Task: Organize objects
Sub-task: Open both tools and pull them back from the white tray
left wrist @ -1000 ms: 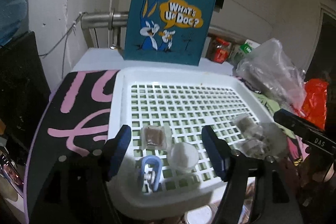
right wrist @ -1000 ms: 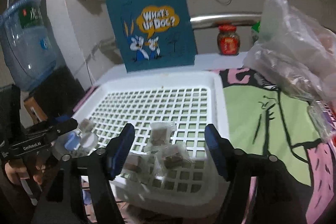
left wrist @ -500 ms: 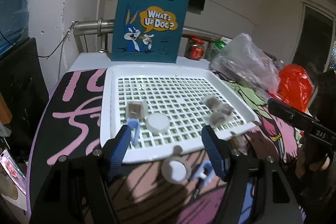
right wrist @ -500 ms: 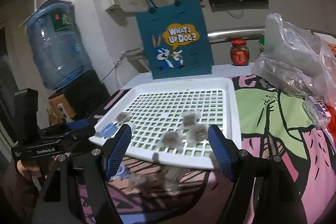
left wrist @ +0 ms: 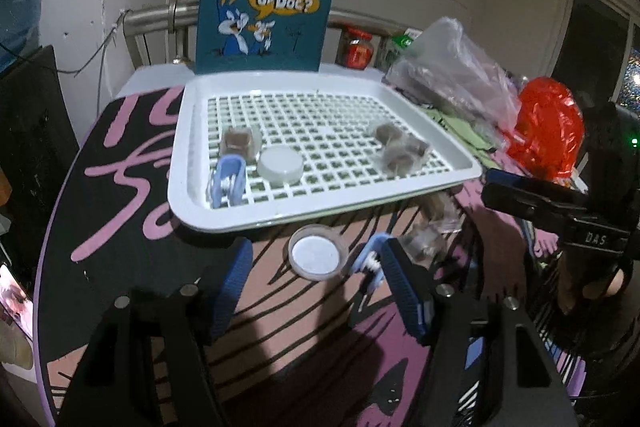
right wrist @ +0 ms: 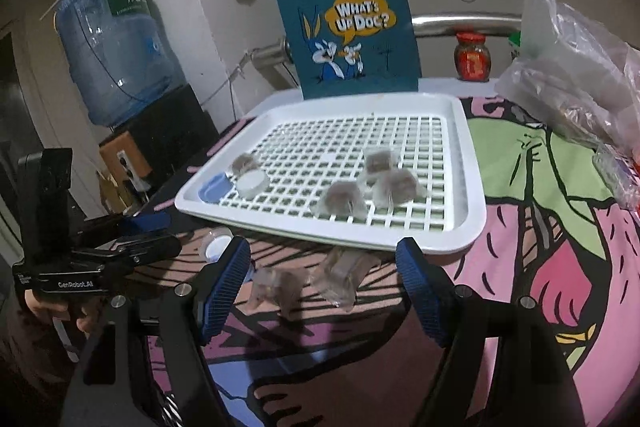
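Both my grippers have pulled back from the white tray [left wrist: 448, 147] — left gripper [left wrist: 316, 267] and right gripper [right wrist: 324, 263] hover over the printed cloth, jaws apart, empty. Wrapped snacks [right wrist: 340, 201] lie in the tray; the blue clip [left wrist: 228, 179] lies lengthwise, pointing away from me.

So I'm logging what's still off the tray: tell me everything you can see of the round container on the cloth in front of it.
The round container is a shallow, clear plastic dish with a white inside or base, lying flat and open side up on the patterned tablecloth, just outside the white tray's near rim. A blue clip lies close on its right. It sits ahead of the left gripper, between its open jaws, ungrasped. Whether it holds anything is unclear.
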### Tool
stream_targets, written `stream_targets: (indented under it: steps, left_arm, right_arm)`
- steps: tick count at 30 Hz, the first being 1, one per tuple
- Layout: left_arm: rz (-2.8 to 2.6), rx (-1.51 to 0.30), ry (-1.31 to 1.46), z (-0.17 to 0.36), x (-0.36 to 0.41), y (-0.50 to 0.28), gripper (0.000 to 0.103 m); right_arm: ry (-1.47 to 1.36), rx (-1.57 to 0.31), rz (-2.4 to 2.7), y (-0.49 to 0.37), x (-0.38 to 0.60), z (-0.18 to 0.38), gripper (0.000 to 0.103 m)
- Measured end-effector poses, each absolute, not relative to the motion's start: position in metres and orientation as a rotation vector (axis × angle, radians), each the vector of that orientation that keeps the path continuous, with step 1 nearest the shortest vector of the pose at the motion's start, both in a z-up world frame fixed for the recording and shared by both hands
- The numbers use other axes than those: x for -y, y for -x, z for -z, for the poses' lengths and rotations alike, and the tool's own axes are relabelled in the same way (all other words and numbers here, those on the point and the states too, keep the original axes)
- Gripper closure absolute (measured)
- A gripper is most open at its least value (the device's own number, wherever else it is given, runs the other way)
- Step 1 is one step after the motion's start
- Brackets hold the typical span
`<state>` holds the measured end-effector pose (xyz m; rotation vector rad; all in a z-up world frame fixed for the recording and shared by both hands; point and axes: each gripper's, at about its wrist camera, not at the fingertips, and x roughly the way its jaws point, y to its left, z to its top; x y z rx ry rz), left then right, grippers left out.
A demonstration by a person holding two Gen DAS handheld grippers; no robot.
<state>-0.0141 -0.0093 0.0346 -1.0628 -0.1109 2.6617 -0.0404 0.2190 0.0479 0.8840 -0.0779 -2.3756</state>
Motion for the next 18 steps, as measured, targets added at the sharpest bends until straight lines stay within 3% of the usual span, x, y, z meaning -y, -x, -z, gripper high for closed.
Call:
stream_targets:
  steps: [5,11,18]
  left_arm:
    - [-2.659,0.127,1.171,-0.021,0.012,0.026,0.049]
    - [-2.664,0.154,1.221,-0.015,0.013,0.042,0.055]
    - [-2.648,0.147,1.249,-0.010,0.010,0.048,0.073]
  right_arm:
    - [-0.965,0.044,2.376,0.048,-0.216,-0.037,0.029]
    - [-1.052,0.009,2.361,0.056,-0.207,-0.026,0.043]
    - [-1.127,0.021,2.332,0.067,-0.200,-0.015,0.062]
